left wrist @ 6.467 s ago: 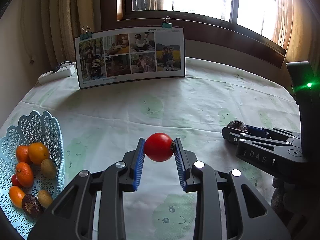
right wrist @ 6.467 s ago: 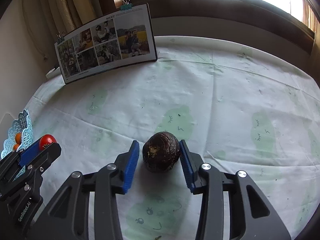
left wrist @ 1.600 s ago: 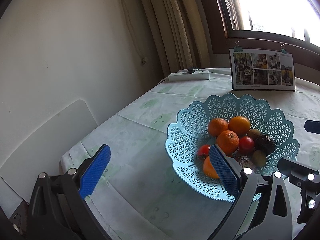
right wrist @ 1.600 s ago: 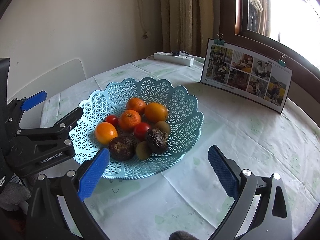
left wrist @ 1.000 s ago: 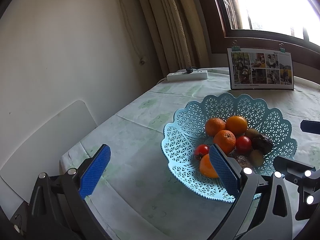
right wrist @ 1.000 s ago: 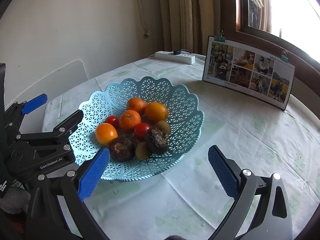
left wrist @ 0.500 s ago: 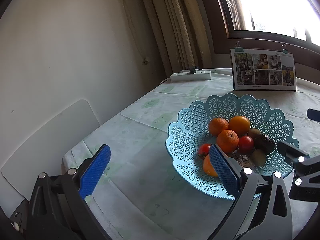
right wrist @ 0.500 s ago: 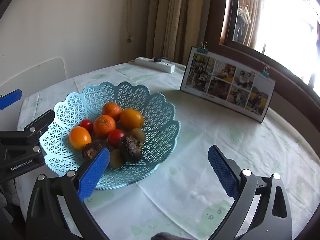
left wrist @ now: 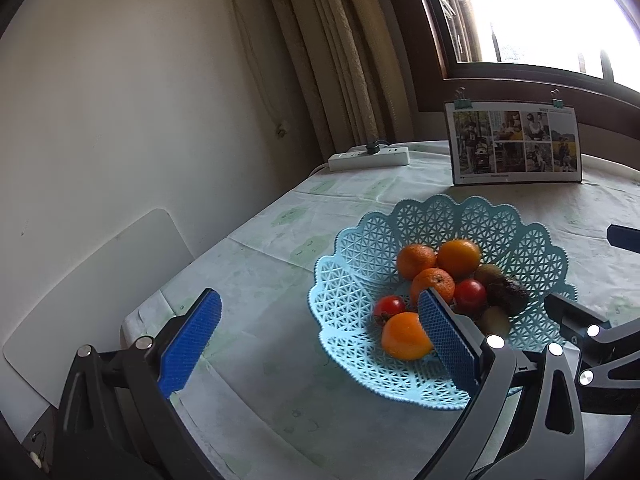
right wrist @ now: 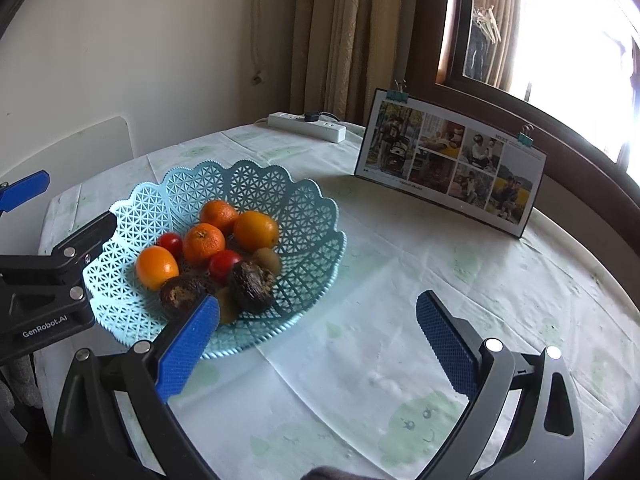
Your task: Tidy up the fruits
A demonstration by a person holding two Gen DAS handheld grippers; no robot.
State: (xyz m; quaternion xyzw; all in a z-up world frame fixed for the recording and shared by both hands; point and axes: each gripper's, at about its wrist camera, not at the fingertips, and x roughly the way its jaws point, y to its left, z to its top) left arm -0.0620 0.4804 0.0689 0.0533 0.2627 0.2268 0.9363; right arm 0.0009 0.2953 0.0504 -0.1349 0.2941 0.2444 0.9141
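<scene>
Fruits (oranges, red tomatoes, kiwis, dark avocados) [right wrist: 208,242] lie piled in pale-blue lattice plastic basket [right wrist: 304,200] on tabletop [right wrist: 400,280], ahead of left gripper [left wrist: 316,342] and right gripper [right wrist: 316,342], both with fingers apart, empty; left gripper reads "GenRobot.AI".

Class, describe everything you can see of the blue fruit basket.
The basket is a pale blue, plastic-looking bowl with lattice openwork walls and a scalloped rim. It sits upright on the tablecloth, near the table's wall-side edge. Inside lie oranges, small red tomatoes, kiwis and dark avocados. Neither hand-held gripper appears to touch it.
</scene>
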